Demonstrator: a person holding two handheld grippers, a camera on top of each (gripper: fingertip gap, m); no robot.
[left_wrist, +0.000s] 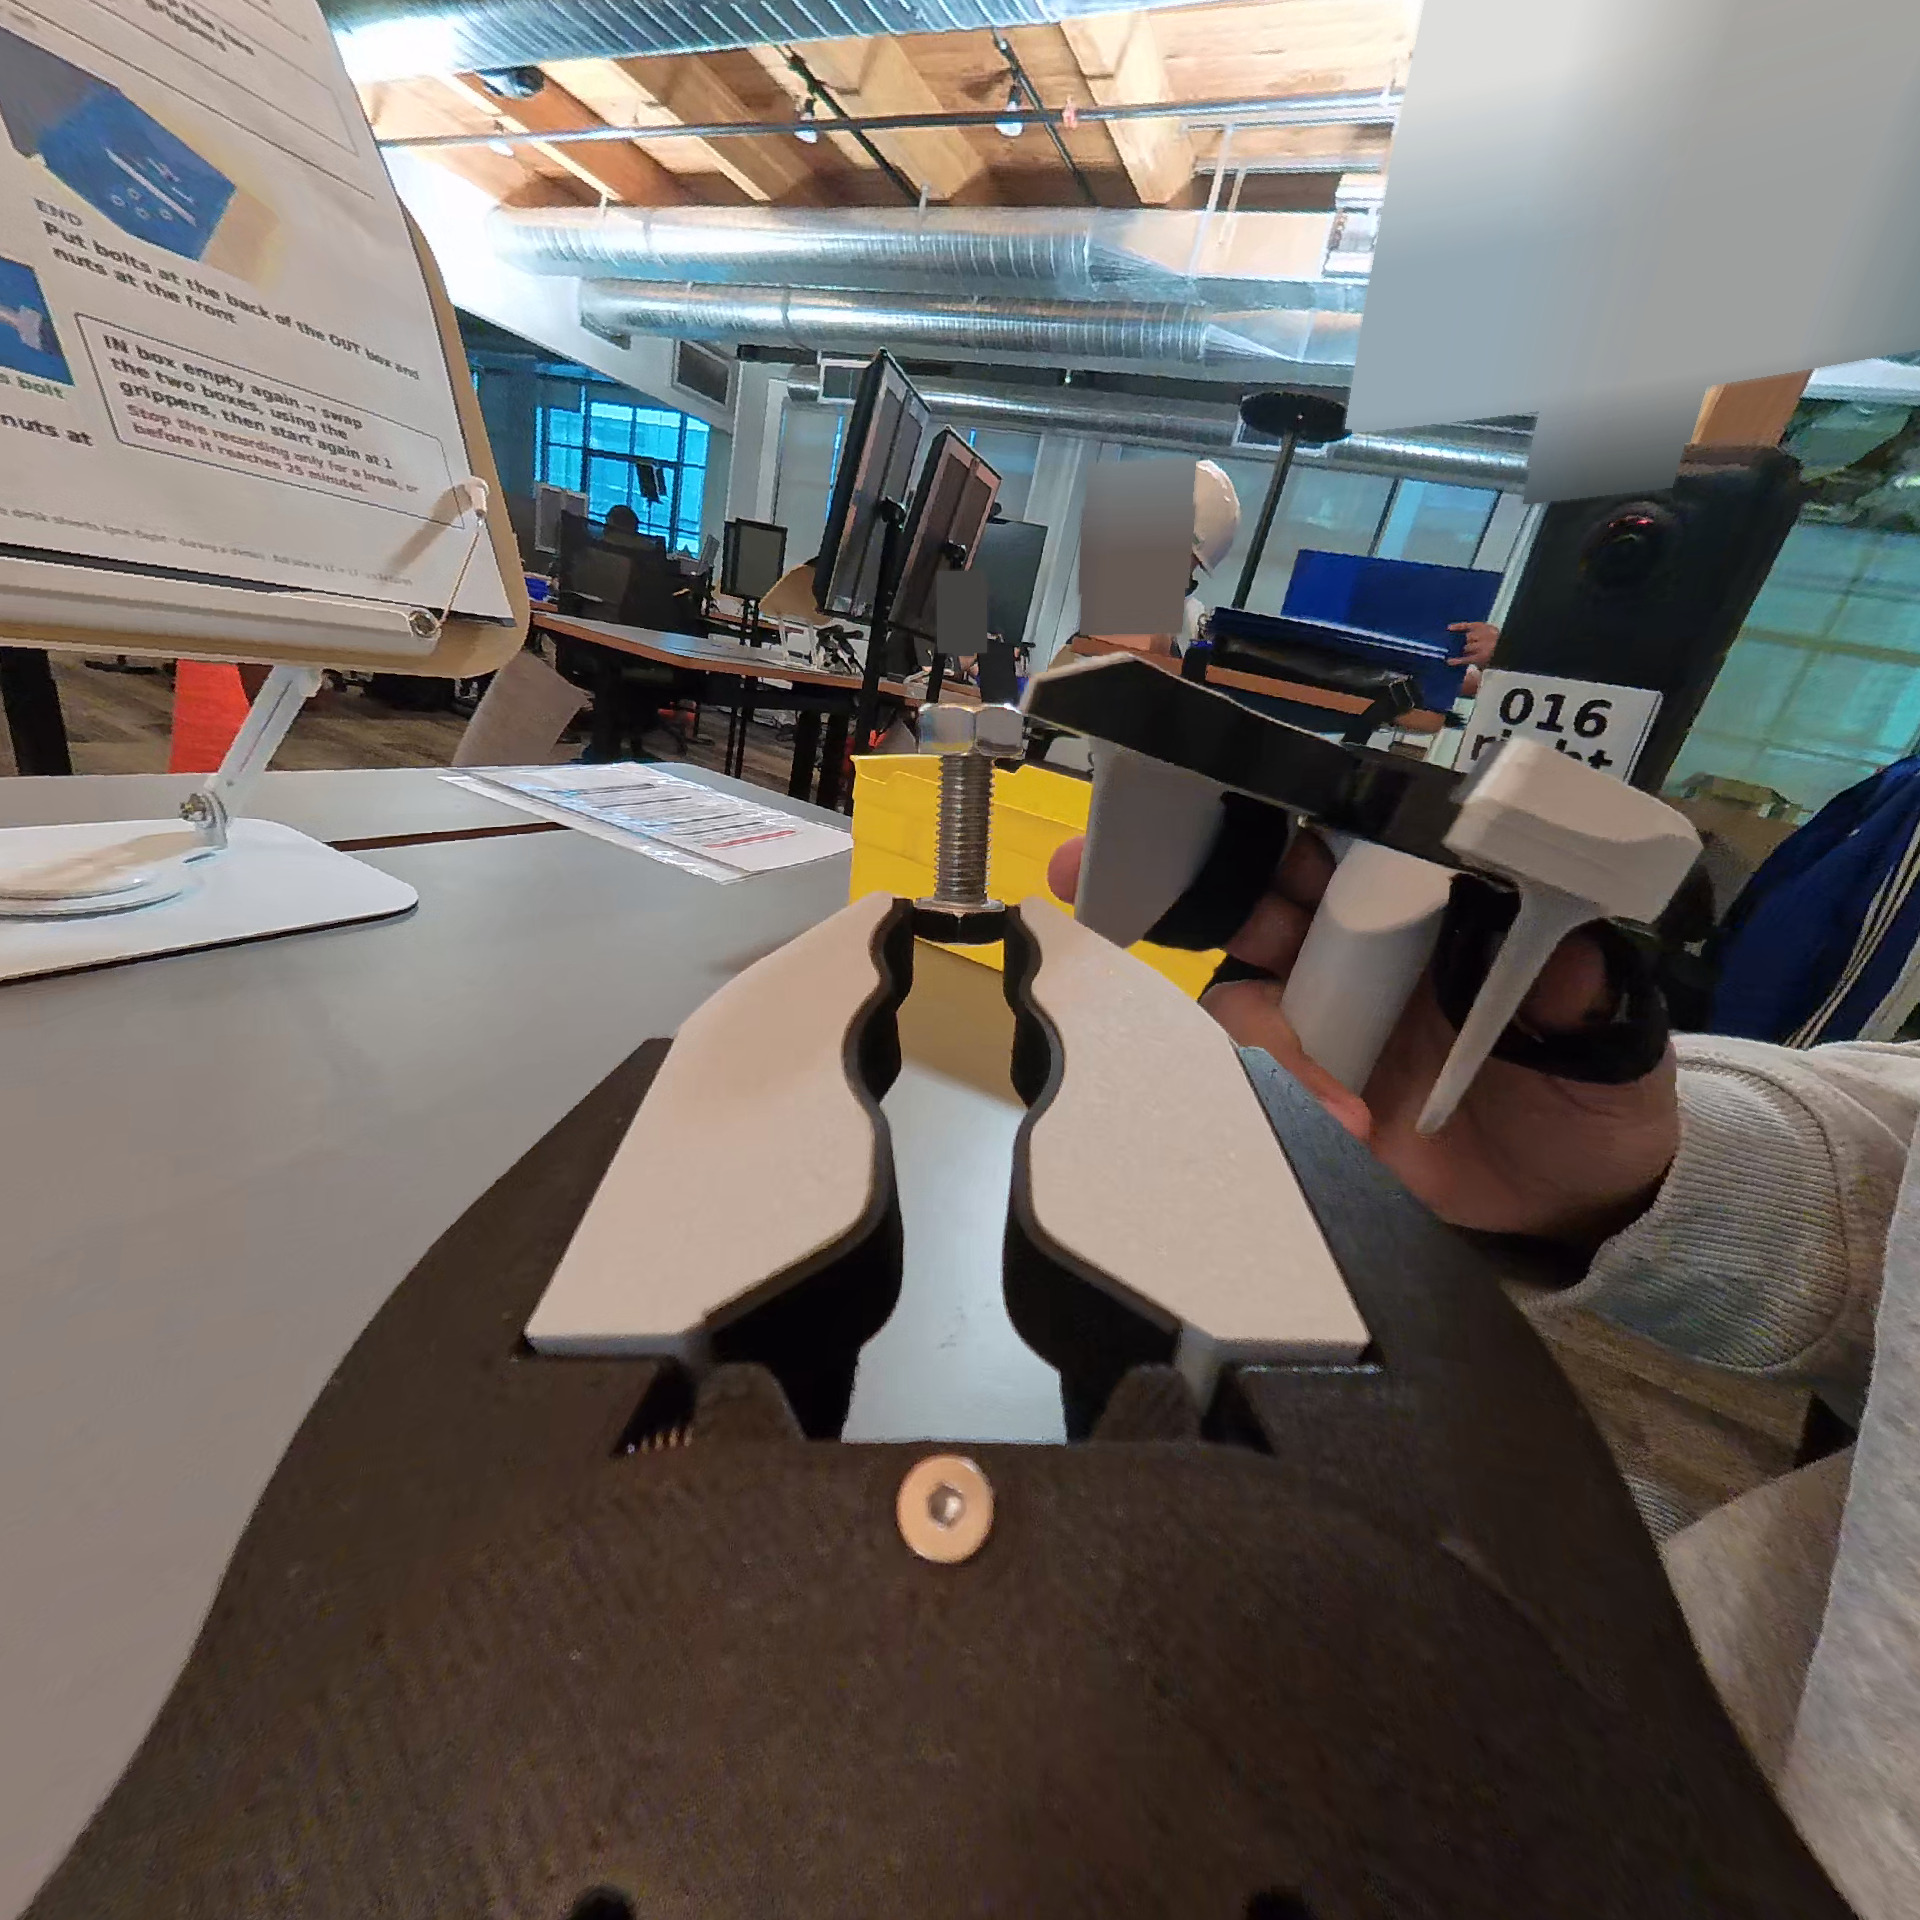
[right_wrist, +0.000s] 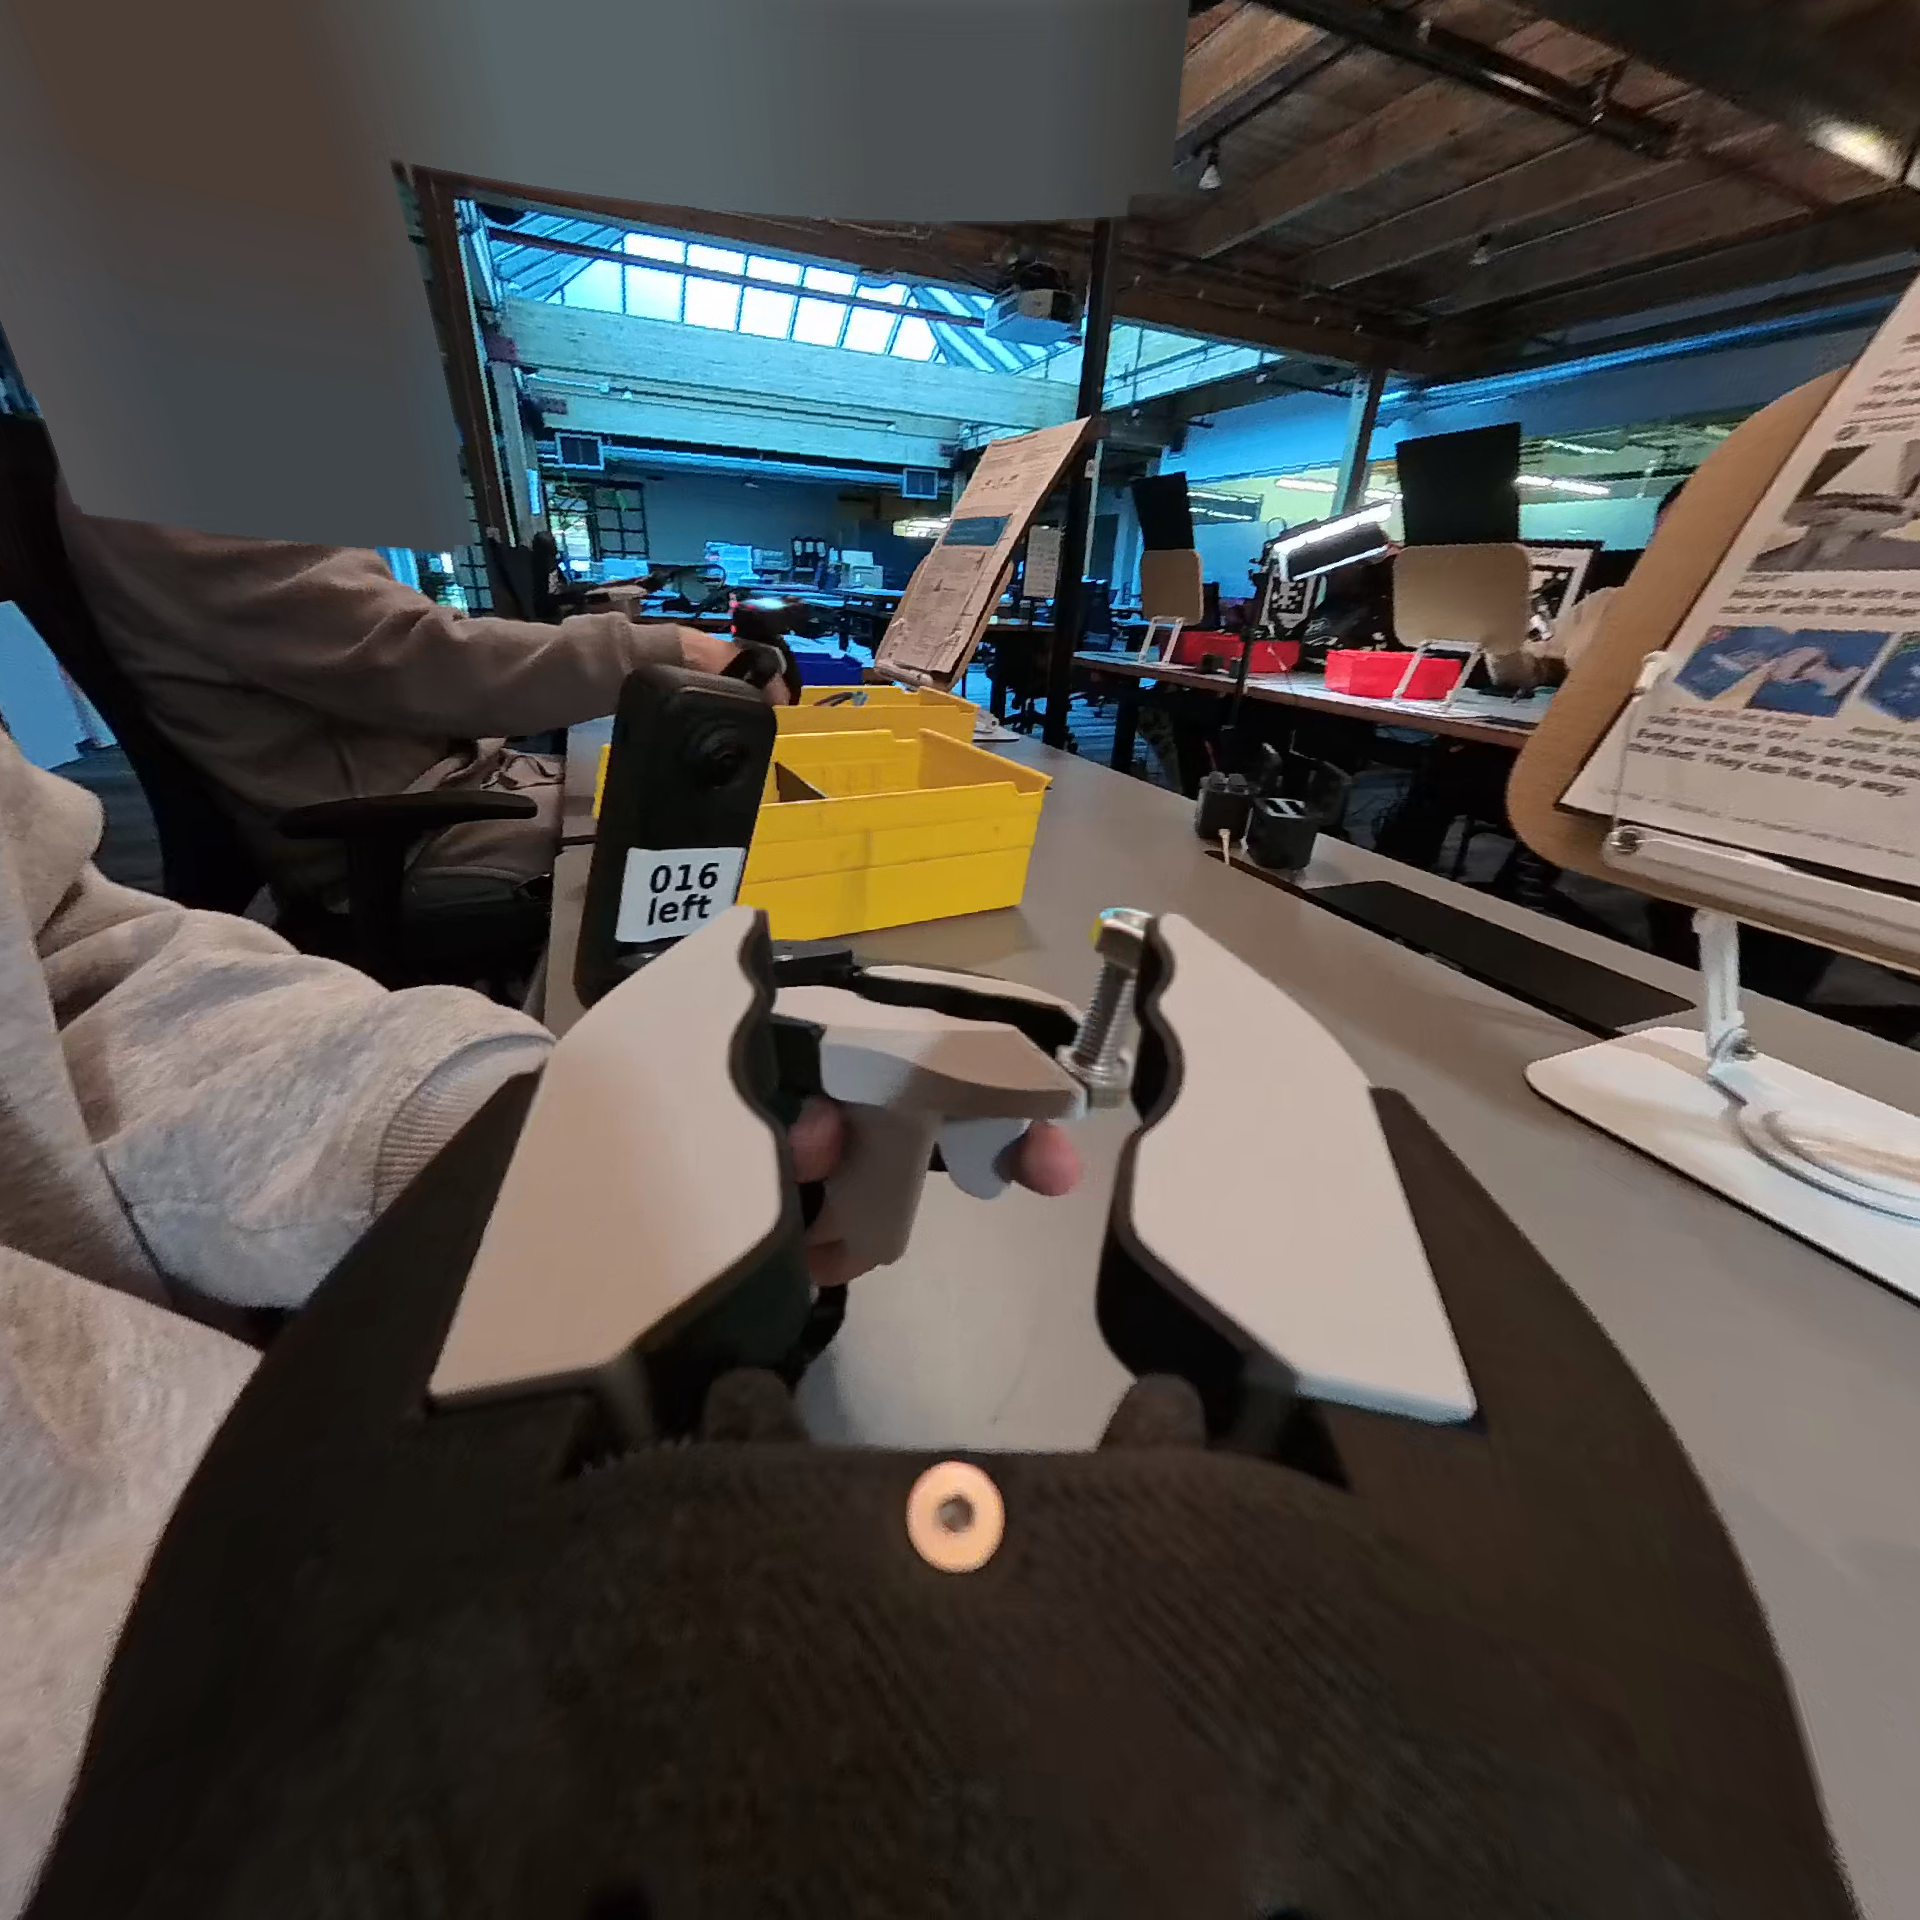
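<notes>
A steel bolt (left_wrist: 962, 821) stands upright with its hex head (left_wrist: 958, 727) on top. My left gripper (left_wrist: 958, 920) is shut on the hex nut (left_wrist: 958, 912) at the bolt's lower end and holds it above the grey table (left_wrist: 312, 1039). My right gripper (right_wrist: 956, 966) is open, with its jaws wide apart. The bolt (right_wrist: 1110, 1013) stands just inside its right fingertip (right_wrist: 1169, 966), and the head is at that tip. The left gripper's fingers (right_wrist: 935, 1070) lie between my right gripper's fingers. In the left wrist view the right gripper (left_wrist: 1101, 707) reaches the bolt head from the right.
Yellow bins (right_wrist: 894, 831) stand on the table behind the grippers; one also shows in the left wrist view (left_wrist: 894, 831). A white stand with instruction sheets (left_wrist: 208, 312) is at the left there and at the right in the right wrist view (right_wrist: 1766, 644). A seated person's sleeve (right_wrist: 343, 665) is behind. There is about 5 centimeters between the tips of the two grippers.
</notes>
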